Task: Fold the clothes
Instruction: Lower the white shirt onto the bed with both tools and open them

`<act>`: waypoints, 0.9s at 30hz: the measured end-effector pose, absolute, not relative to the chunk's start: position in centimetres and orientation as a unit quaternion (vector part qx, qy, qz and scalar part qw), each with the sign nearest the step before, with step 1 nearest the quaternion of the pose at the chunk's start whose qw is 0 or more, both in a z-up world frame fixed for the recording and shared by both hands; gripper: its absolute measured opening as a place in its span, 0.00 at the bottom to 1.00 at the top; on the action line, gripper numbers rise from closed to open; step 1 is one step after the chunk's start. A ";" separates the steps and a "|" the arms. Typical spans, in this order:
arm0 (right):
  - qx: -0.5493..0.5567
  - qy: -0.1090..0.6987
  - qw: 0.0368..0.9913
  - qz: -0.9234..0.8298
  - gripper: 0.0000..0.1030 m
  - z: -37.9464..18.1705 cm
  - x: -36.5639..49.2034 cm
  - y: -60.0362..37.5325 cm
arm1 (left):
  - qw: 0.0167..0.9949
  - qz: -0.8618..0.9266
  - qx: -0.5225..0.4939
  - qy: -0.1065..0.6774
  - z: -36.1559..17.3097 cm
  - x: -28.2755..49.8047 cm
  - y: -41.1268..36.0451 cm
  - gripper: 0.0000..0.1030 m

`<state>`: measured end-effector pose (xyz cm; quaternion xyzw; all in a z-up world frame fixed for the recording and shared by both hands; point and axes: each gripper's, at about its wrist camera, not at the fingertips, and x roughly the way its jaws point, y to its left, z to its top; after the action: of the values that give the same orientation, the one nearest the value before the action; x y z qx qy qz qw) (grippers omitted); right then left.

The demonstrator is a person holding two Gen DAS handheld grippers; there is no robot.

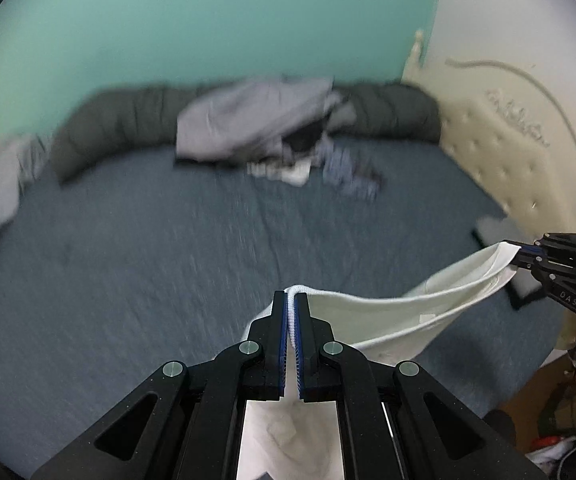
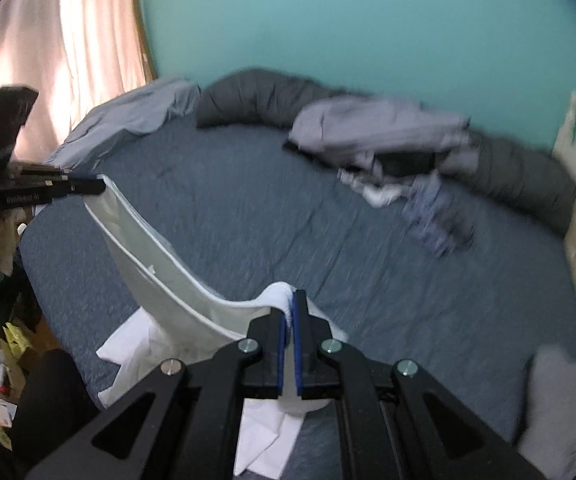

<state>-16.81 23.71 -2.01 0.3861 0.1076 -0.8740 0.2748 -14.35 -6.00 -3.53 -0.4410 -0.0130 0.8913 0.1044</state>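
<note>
Clamped on a bunched white edge, the left gripper pinches one end of the garment, its blue pads pressed together with only cloth between them. Across from it, the right gripper is shut the same way on the other end. Holding two ends well apart keeps the top edge stretched in a shallow sag between them, so the cloth hangs open instead of crumpling. Its lower part already drapes onto the near edge of the bed, probably so it can be laid flat for folding. Beyond, the blue sheet is bare in the middle, which gives room for that. Farther off, a heap of clothes waits against a dark bolster by the teal wall.
</note>
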 end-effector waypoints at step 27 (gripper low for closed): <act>0.559 0.129 0.345 -0.743 0.04 -22.8 -14.7 21.9 | 0.117 0.817 -0.563 -0.056 -24.8 -15.0 -6.6 0.03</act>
<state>-14.70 21.91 -22.76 0.5586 0.1295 -0.7430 0.3450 -15.02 -6.58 -24.80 -0.5625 -0.0565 0.8166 0.1166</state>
